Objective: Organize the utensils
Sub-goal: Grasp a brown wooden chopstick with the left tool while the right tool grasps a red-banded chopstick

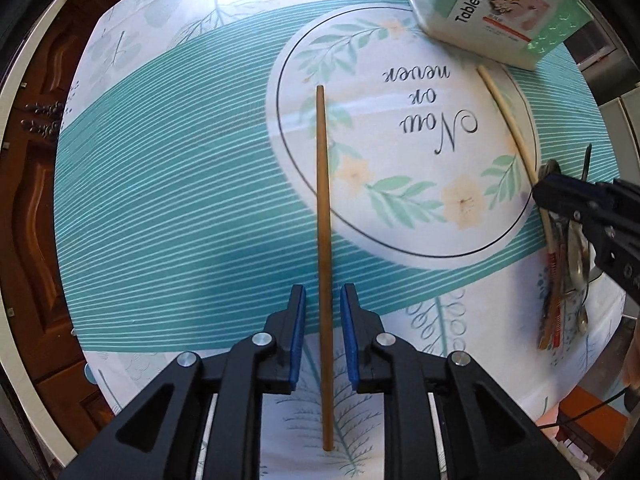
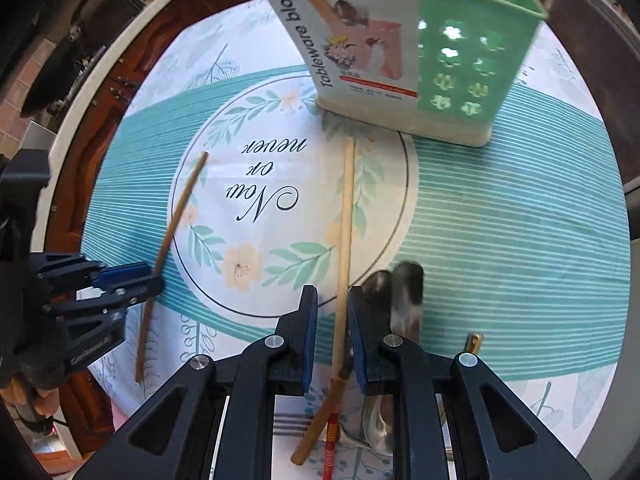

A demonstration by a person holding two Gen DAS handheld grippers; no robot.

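A brown chopstick (image 1: 324, 240) lies flat on the tablecloth. My left gripper (image 1: 323, 294) points down over it, open, one blue pad on each side with a gap to the stick; it also shows in the right wrist view (image 2: 154, 280). A pale chopstick (image 2: 345, 220) with a darker decorated end lies between the fingers of my right gripper (image 2: 332, 312). That gripper is open, with a clear gap on the stick's left side. The green and white utensil holder (image 2: 404, 60) labelled "Tableware block" stands upright at the far side. In the left wrist view the right gripper (image 1: 540, 196) enters from the right.
A pile of utensils lies under the right gripper: a spoon (image 2: 380, 432), fork tines (image 2: 288, 420), a red stick (image 2: 330, 436) and blurred metal handles (image 2: 404, 292). The round table's tablecloth (image 1: 180, 200) ends close on the left, with a wooden door (image 1: 36, 200) beyond.
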